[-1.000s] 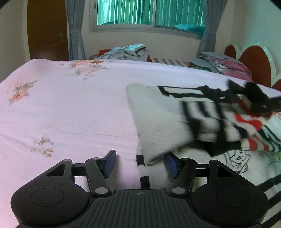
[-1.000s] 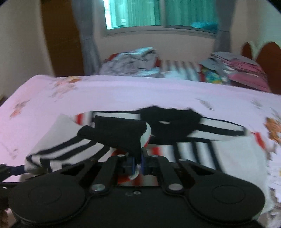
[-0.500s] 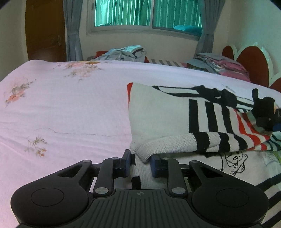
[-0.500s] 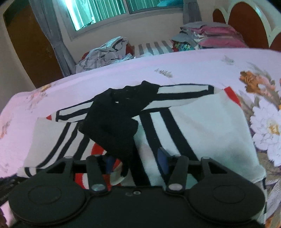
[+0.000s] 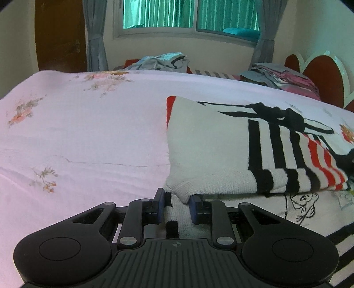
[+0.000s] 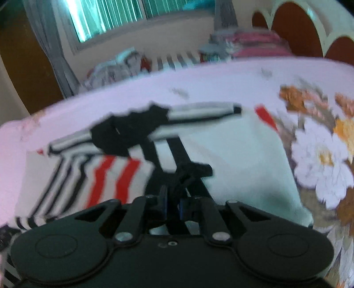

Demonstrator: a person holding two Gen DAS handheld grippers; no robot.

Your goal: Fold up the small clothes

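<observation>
Left tongs (image 5: 175, 207) nearest, narrowed onto the sweater's (image 5: 212, 155) near white-knit corner, cloth pinched between the blue pads. Right tongs (image 6: 173, 205) nearly closed on a bunch of black fabric at the sweater's (image 6: 232, 164) near edge; view blurred, so the firmness of the grip is hard to tell. Sweater itself folded, white with black and red stripes, lying flat on the pink floral bed (image 5: 88, 137). Beyond the sweater, a heap of clothes (image 5: 161, 62) at the far bed edge, then the window (image 5: 190, 15). Right of the heap, a folded stack (image 5: 285, 76) beside the headboard (image 5: 323, 75).
</observation>
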